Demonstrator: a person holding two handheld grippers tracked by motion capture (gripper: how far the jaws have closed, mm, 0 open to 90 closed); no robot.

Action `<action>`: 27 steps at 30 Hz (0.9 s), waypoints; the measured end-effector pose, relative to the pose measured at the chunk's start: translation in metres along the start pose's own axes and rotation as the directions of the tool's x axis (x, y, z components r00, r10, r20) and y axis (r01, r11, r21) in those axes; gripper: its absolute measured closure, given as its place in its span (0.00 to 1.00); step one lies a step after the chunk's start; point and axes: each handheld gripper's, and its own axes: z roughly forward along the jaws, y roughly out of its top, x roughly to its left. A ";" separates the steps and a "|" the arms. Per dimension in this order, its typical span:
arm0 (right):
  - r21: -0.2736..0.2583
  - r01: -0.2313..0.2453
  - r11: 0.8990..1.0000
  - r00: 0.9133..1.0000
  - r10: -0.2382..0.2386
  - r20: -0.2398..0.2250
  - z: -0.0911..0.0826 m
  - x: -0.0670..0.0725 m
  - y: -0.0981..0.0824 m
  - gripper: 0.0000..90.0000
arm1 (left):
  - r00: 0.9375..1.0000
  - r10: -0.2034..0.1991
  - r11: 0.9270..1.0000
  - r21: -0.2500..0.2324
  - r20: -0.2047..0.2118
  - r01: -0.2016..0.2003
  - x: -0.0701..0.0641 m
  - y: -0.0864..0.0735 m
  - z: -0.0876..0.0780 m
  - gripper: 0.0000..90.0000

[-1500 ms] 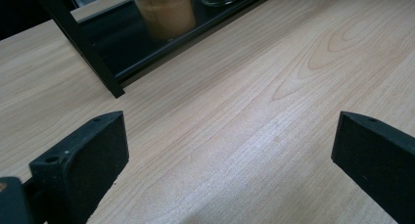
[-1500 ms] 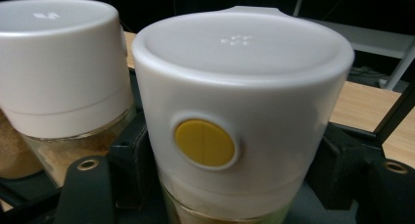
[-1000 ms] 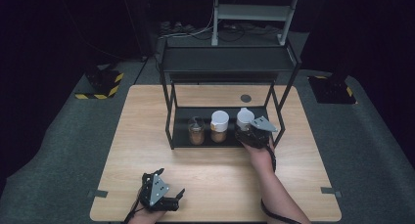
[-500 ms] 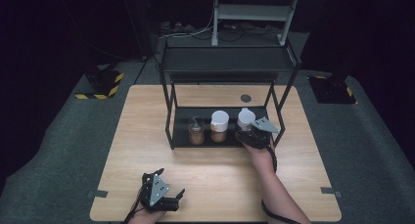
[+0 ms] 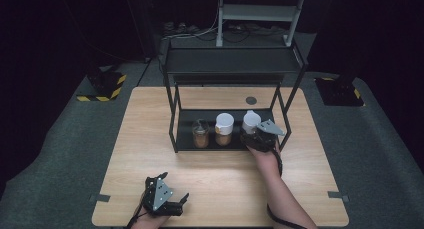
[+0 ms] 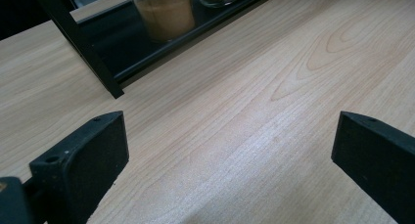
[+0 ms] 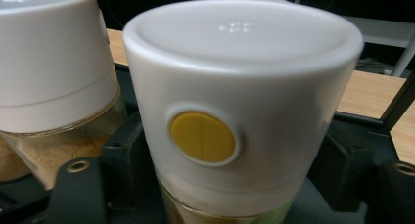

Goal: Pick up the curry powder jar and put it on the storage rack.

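Note:
A white-capped spice jar with a yellow dot on its cap stands at the right end of the black rack's lower shelf. My right gripper reaches in from the front. Its jaws have just been opening and stand on either side of the jar's glass body, with a small gap showing. A second white-capped jar stands just left of it, and an uncapped glass jar farther left. My left gripper rests open and holds nothing over the table's front left.
The black two-level rack stands at the middle back of the wooden table; its posts frame the shelf opening. A round dark grommet sits behind the rack. Grey floor surrounds the table.

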 end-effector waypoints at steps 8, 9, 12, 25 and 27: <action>-0.002 -0.003 1.000 1.000 0.003 0.003 -0.001 0.000 0.000 0.27 | 1.000 -0.002 1.000 -0.001 0.002 0.002 0.000 0.000 0.000 0.01; -0.004 -0.003 1.000 1.000 0.003 0.003 -0.002 0.000 0.000 0.27 | 1.000 -0.002 1.000 -0.001 0.001 0.002 0.000 0.000 0.000 0.01; -0.004 -0.001 1.000 1.000 0.001 0.002 -0.002 0.000 0.000 0.27 | 1.000 0.000 1.000 -0.001 0.001 0.000 0.000 0.000 0.000 0.01; -0.031 -0.006 1.000 1.000 0.006 -0.015 -0.017 0.001 0.001 0.04 | 1.000 0.005 1.000 0.003 0.000 -0.005 -0.001 0.001 0.000 0.01; -0.035 -0.002 0.999 1.000 0.001 -0.020 -0.020 0.002 0.001 0.03 | 1.000 0.006 1.000 0.005 -0.001 -0.006 -0.001 0.001 0.001 0.01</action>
